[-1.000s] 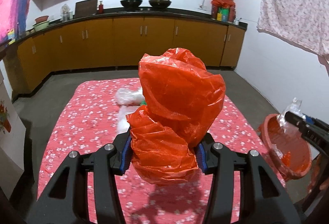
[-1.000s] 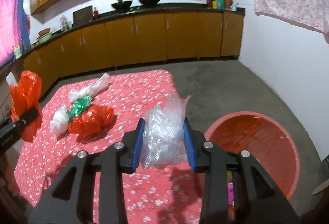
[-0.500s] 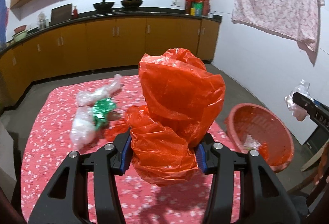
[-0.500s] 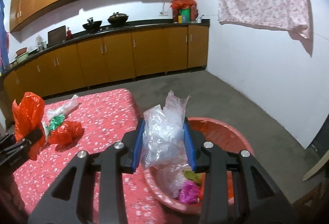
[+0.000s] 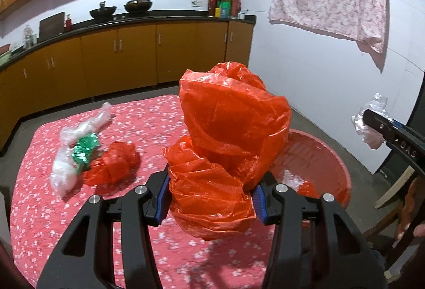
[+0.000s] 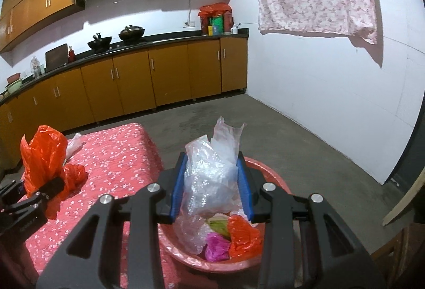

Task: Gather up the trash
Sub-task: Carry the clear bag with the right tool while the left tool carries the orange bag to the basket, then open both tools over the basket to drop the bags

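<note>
Between the left gripper (image 5: pixel 211 198) pads: crumpled red plastic bag (image 5: pixel 228 145), squeezed tight, above the flowered tablecloth (image 5: pixel 148 119). Between the right gripper (image 6: pixel 211 184) pads: clear plastic bag (image 6: pixel 212 172), pinched, over the red basin (image 6: pixel 263 169).

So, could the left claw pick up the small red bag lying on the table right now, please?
Probably not yet: the left claw is shut on a big red bag, so nothing more fits. The path to the small red bag looks clear.
</note>
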Action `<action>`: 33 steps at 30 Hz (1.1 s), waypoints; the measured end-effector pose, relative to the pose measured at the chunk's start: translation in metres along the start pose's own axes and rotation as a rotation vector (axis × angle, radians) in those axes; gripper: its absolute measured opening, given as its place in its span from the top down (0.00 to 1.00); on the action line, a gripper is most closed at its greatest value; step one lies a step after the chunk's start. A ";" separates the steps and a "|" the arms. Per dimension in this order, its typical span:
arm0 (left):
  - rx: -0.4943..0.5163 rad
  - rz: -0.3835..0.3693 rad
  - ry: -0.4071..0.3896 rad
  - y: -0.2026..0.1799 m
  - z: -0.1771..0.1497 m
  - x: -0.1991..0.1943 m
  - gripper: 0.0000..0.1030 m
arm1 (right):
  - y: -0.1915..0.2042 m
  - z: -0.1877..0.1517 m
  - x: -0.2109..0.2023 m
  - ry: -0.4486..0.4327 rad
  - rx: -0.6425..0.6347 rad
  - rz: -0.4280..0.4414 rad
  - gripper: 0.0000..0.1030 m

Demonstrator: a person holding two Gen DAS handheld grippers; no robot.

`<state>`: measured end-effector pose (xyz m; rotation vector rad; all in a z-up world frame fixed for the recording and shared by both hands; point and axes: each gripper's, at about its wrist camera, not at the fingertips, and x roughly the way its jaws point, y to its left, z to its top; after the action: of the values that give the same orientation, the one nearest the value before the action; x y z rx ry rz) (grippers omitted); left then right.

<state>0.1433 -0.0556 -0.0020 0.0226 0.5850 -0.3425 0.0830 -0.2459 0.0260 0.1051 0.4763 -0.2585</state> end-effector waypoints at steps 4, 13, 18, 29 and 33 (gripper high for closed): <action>0.013 -0.031 0.010 -0.014 0.002 0.006 0.51 | -0.007 0.000 0.001 0.002 0.007 -0.008 0.65; 0.052 -0.114 0.052 -0.045 0.001 0.027 0.51 | -0.032 -0.004 0.017 0.042 0.064 -0.009 0.65; 0.065 -0.149 0.081 -0.059 0.000 0.045 0.51 | -0.045 -0.007 0.033 0.067 0.087 -0.005 0.65; 0.089 -0.216 0.149 -0.089 -0.001 0.093 0.51 | -0.059 -0.011 0.068 0.103 0.115 0.013 0.65; 0.101 -0.228 0.167 -0.097 -0.001 0.108 0.51 | -0.064 -0.006 0.080 0.104 0.126 0.023 0.65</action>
<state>0.1955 -0.1807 -0.0541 0.0823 0.7375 -0.5955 0.1315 -0.3238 -0.0189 0.2479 0.5622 -0.2615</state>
